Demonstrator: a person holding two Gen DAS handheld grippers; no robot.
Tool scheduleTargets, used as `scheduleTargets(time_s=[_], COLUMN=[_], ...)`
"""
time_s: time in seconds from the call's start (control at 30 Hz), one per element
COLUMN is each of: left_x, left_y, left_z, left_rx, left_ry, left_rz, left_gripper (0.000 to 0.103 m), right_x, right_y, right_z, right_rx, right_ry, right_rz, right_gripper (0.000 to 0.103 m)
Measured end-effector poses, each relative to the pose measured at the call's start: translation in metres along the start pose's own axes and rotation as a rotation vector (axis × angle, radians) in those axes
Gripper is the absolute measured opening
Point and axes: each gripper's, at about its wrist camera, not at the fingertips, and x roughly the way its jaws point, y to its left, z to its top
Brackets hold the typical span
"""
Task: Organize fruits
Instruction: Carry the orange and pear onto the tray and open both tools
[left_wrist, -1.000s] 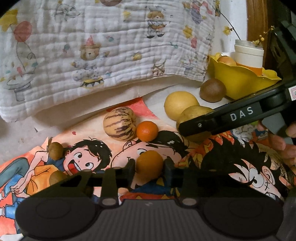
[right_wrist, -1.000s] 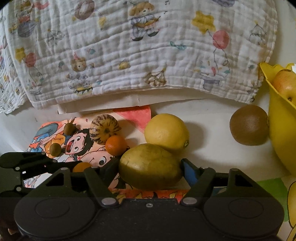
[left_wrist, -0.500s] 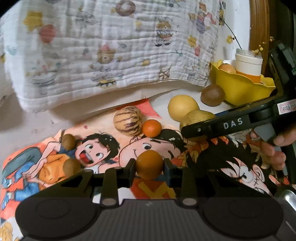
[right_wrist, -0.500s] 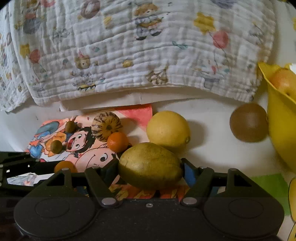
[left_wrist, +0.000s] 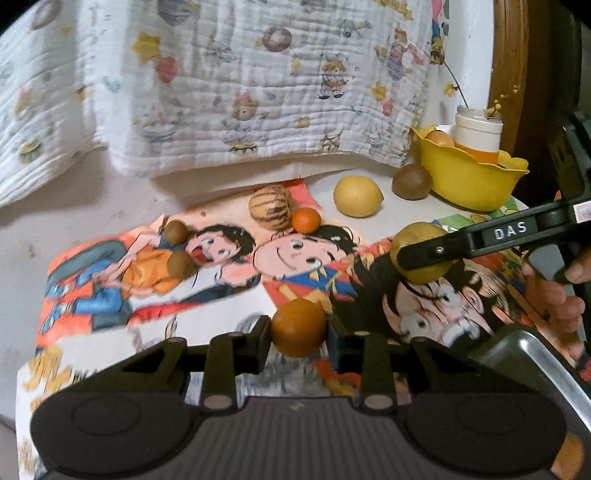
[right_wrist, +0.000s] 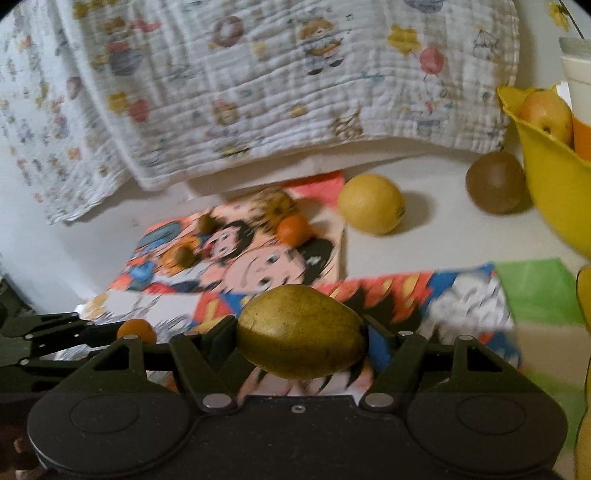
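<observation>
While fingers (right_wrist: 301, 341) clamp pear (right_wrist: 301, 332), bare tabletop (right_wrist: 436, 236) lies beyond lemon (right_wrist: 371, 208).

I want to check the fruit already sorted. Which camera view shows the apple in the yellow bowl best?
The right wrist view. There the apple is large and near, resting inside the yellow bowl beside a white jar. In the left wrist view only its top shows above the rim, small and far away.

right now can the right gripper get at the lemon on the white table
Probably not yet: the right gripper is shut on a green pear, so its jaws are full. The path itself looks free; the lemon sits alone ahead on the bare table, nothing between.
</observation>
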Motion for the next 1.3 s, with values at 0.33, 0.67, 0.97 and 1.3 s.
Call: scheduleTargets(time_s=[0.33,0.67,0.97,1.3], left_x=[-0.046,-0.07,-0.074,-0.077], left_y=[-0.003,-0.004,-0.003,0.004], left_z=[-0.036,-0.061,-0.072,-0.079], left_rx=[-0.038,-0.062,-0.077,-0.117], left_ry=[0.024,0.082,0.133,0.124], left_rz=[-0.011,0.009,0.034,0.03], left_gripper=[0.035,0.035,0.035,0.035], right_x=[-0.033,-0.04,-0.046,-0.049], right_y=[0.04,0.082,0.105,0.113], right_z=[-0.039,-0.073,-0.086,-0.095], right_rx=[-0.029,-0.134,-0.273,-0.373], right_ry=[0.062,0.146,0.132,0.104], right_rz=[0.14,0.21,0.156,0.091], right_gripper=[0.073,0.073,0.073,0.073])
